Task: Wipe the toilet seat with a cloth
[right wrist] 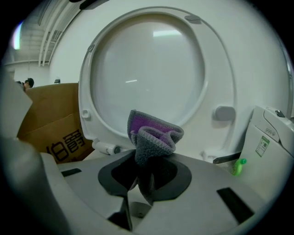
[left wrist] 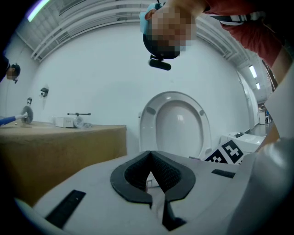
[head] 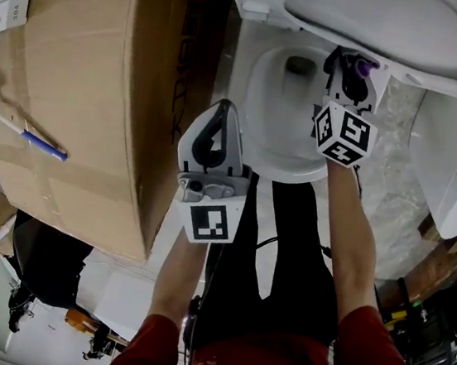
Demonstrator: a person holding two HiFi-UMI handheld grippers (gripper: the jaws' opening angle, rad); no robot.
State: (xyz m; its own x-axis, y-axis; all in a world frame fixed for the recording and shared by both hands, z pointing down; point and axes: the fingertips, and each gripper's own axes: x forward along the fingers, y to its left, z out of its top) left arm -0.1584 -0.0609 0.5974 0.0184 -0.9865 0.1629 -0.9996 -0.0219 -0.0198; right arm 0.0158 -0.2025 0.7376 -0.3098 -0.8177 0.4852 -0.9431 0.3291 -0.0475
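The white toilet (head: 254,143) stands at the top of the head view with its seat and lid (head: 391,28) raised. In the right gripper view the raised seat (right wrist: 147,69) fills the frame close ahead. My right gripper (head: 354,67) hangs over the bowl's right side, shut on a bunched grey and purple cloth (head: 363,67). The cloth (right wrist: 154,133) sticks up out of my right gripper (right wrist: 149,161). My left gripper (head: 221,114) is shut and empty, at the bowl's left front rim beside the box. From my left gripper (left wrist: 150,158) the raised seat (left wrist: 177,121) shows ahead.
A large cardboard box (head: 73,90) stands hard against the toilet's left side, with a pen-like tool (head: 26,132) on top. A white fixture (head: 456,166) with a green object (right wrist: 238,166) beside it sits to the toilet's right. The person's legs are just in front of the bowl.
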